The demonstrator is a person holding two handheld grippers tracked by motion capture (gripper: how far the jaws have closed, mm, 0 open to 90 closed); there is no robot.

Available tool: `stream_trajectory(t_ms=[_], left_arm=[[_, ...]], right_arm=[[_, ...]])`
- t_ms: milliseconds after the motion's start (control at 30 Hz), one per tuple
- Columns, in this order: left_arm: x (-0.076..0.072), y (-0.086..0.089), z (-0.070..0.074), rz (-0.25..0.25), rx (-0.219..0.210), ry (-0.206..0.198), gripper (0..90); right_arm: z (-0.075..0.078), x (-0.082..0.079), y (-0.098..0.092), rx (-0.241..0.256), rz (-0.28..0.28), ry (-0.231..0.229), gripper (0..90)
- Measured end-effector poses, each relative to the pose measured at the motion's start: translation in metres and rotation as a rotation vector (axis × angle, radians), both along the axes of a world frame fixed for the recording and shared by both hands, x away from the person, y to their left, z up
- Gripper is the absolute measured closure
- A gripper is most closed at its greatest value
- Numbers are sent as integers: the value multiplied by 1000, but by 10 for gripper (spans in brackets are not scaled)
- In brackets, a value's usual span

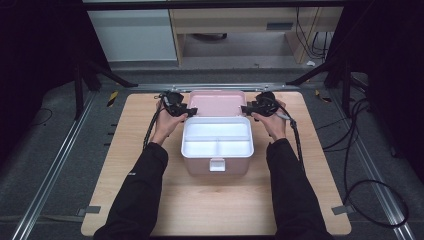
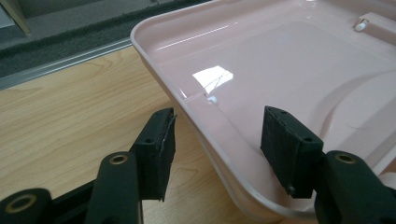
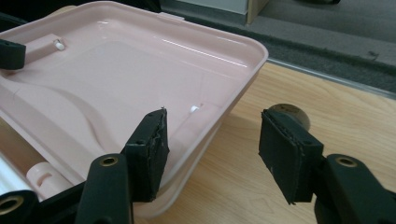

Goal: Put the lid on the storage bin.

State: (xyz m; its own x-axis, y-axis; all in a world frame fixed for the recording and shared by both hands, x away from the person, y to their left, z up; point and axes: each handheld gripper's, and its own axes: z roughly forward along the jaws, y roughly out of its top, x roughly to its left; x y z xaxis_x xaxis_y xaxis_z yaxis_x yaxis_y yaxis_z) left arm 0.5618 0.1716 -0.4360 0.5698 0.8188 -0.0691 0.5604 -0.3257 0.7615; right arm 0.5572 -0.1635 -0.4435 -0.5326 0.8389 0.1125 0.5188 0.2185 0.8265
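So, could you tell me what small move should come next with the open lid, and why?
Probably close both grippers: the left gripper and right gripper each straddle a side rim of the pink lid with jaws open, so neither grips it yet.

We see a glossy pink plastic lid (image 2: 280,70) catching light, a smooth white plastic tray (image 1: 217,137), pale matt wood-grain tabletop (image 1: 220,210), and rough black jaws.

Lid (image 2: 289,60) runs off the top and right edges in the left gripper view, and off the left edge in the right gripper view. From the high view the box (image 1: 217,150) blocks the lid's near edge, and the hinges are too small to make out.
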Motion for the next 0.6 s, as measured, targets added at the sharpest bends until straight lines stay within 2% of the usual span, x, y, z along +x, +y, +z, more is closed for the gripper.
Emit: stream_trajectory(t_ms=[33, 133, 267, 400, 500, 600], left_arm=[[1, -2, -2, -5, -7, 3, 443], [2, -1, -4, -4, -17, 5, 437], [4, 2, -6, -6, -52, 21, 438], [4, 2, -6, -11, -57, 20, 441], [5, 5, -7, 1, -89, 29, 461], [5, 5, -7, 13, -93, 24, 485]], right_arm=[[-2, 2, 2, 17, 4, 9, 450], [-3, 3, 4, 19, 8, 29, 451], [-9, 7, 11, 27, 27, 59, 456], [-11, 10, 13, 56, 21, 83, 455], [-9, 10, 12, 54, 23, 86, 472], [-8, 9, 12, 46, 22, 84, 471]])
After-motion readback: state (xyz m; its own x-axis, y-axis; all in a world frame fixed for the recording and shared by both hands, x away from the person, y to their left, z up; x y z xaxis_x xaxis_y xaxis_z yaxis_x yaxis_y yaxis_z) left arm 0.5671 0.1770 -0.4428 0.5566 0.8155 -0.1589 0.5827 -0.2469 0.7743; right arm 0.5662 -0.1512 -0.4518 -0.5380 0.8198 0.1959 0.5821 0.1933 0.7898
